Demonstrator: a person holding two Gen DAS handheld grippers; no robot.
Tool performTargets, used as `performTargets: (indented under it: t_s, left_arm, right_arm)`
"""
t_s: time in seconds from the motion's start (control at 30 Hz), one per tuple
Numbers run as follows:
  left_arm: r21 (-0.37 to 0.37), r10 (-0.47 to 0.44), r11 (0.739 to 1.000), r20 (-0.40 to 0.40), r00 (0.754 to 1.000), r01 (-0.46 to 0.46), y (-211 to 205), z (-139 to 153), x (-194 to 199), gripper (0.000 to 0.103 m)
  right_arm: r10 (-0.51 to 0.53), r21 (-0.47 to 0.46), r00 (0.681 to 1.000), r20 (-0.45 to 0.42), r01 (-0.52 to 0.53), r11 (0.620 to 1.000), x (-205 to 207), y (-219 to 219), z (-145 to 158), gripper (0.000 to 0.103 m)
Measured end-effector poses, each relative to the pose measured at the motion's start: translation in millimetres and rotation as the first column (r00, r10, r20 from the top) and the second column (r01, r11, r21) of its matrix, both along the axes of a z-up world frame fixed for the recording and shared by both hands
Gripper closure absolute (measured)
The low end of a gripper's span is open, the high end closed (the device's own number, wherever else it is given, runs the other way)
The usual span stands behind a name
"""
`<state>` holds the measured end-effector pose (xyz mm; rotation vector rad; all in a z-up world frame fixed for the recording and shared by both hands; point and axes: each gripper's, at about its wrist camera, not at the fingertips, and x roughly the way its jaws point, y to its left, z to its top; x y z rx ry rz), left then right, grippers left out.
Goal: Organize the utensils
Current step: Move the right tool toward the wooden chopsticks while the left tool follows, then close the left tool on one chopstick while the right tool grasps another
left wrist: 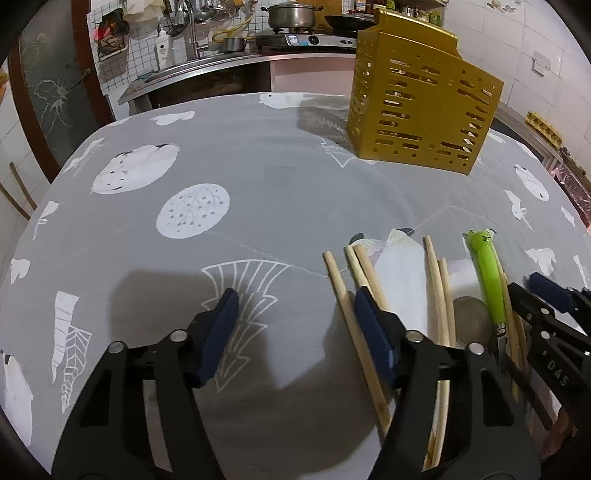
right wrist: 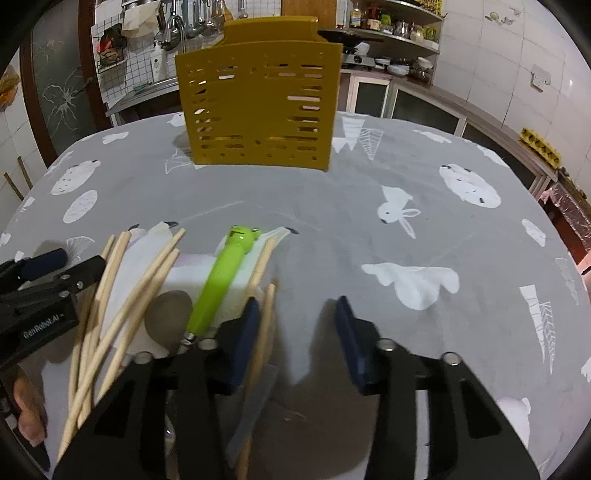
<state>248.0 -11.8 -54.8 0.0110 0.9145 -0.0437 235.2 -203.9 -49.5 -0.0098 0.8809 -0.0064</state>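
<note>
A gold slotted utensil holder [left wrist: 421, 110] stands upright at the far side of the table; it also shows in the right wrist view [right wrist: 258, 107]. Several wooden chopsticks [left wrist: 351, 306] [right wrist: 129, 288] lie fanned over a white cloth near the front edge. A knife with a green frog handle [left wrist: 487, 273] [right wrist: 221, 277] lies among them. My left gripper [left wrist: 295, 306] is open and empty, its right finger beside the leftmost chopsticks. My right gripper [right wrist: 299, 314] is open and empty, its left finger beside one chopstick. Each gripper shows at the edge of the other's view.
The table has a grey cloth [left wrist: 258, 177] printed with white animals and leaves. A kitchen counter with a sink, stove and pot [left wrist: 291, 16] runs behind it. Shelves and cabinets [right wrist: 399, 74] stand at the back right.
</note>
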Motion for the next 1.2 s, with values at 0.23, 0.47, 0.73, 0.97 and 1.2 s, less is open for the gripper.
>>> performTargets:
  t_s: [0.23, 0.47, 0.73, 0.97, 1.2]
  left_arm:
    - [-0.017, 0.011, 1.0, -0.021, 1.0, -0.011, 1.2, 0.5, 7.9, 0.049]
    - [0.039, -0.013, 0.999, -0.032, 0.999, 0.014, -17.8, -1.3, 16.5, 0.062]
    - [0.037, -0.028, 0.999, -0.057, 0.998, 0.03, -23.5, 1.6, 21.0, 0.091]
    - [-0.005, -0.036, 0.999, -0.044, 0.998, 0.036, -19.5, 6.0, 21.3, 0.096]
    - [-0.016, -0.053, 0.998, 0.061, 0.997, 0.054, -19.2, 32.6, 10.1, 0.098]
  right_arm:
    - [0.01, 0.026, 1.0, -0.014, -0.01, 1.0, 5.7, 2.1, 0.3, 0.088]
    - [0.003, 0.059, 1.0, -0.028, -0.001, 0.998, 11.7, 0.1, -0.8, 0.093]
    - [-0.005, 0.106, 0.999, -0.04, 0.009, 0.994, 22.9, -4.3, -0.1, 0.098]
    - [-0.029, 0.157, 1.0, -0.008, 0.029, 0.987, 23.5, -16.6, 15.8, 0.098]
    - [-0.051, 0.187, 0.996, 0.069, 0.037, 0.982, 20.2, -26.0, 37.9, 0.098]
